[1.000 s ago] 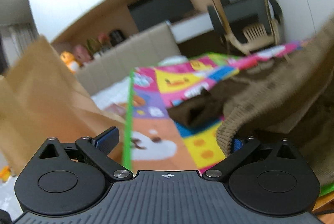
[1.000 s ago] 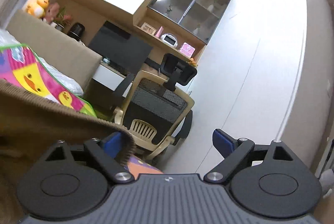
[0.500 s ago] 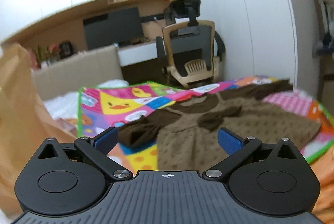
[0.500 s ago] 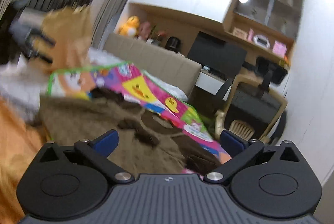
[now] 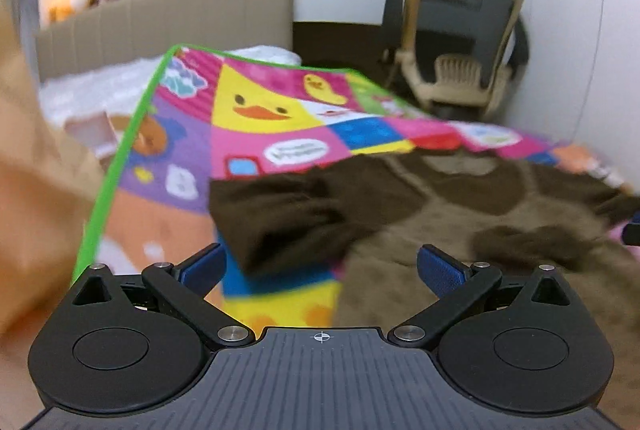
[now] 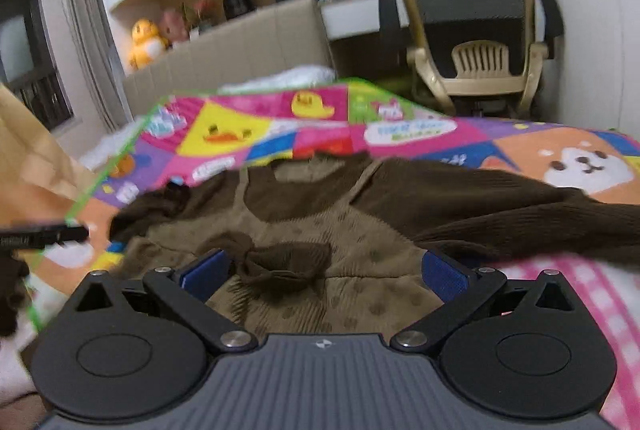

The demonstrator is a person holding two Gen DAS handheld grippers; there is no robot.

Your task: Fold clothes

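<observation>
Knitwear lies spread face up on the colourful play mat (image 5: 256,117): a brown dress (image 6: 320,230) with dark brown sleeves, a dark bow (image 6: 284,262) on its chest and a dotted tan skirt part, its neckline pointing toward the mat's far edge and its hem toward the near edge. The left sleeve (image 5: 280,213) reaches toward the mat's green-bordered left edge; the right sleeve (image 6: 520,213) stretches out toward the right edge, over a pink checked patch. Both tongs are wide apart and hold nothing: the left gripper (image 5: 320,266) hovers just above the left sleeve's cuff, the right gripper (image 6: 324,270) just above the bow and chest. The dress looks soft, thick and light, a ribbed knit that should drape and bunch rather than hold a crease, and it should not slip much on the mat. A good hold is probably a pinch on a doubled edge, such as a sleeve cuff or the shoulder seam, rather than the flat middle, where the tongs would only gather a loose tuft. The bow adds a lump, so folds are best laid around it. A chair (image 6: 480,21) and a padded headboard (image 5: 160,17) stand beyond the far edge.
</observation>
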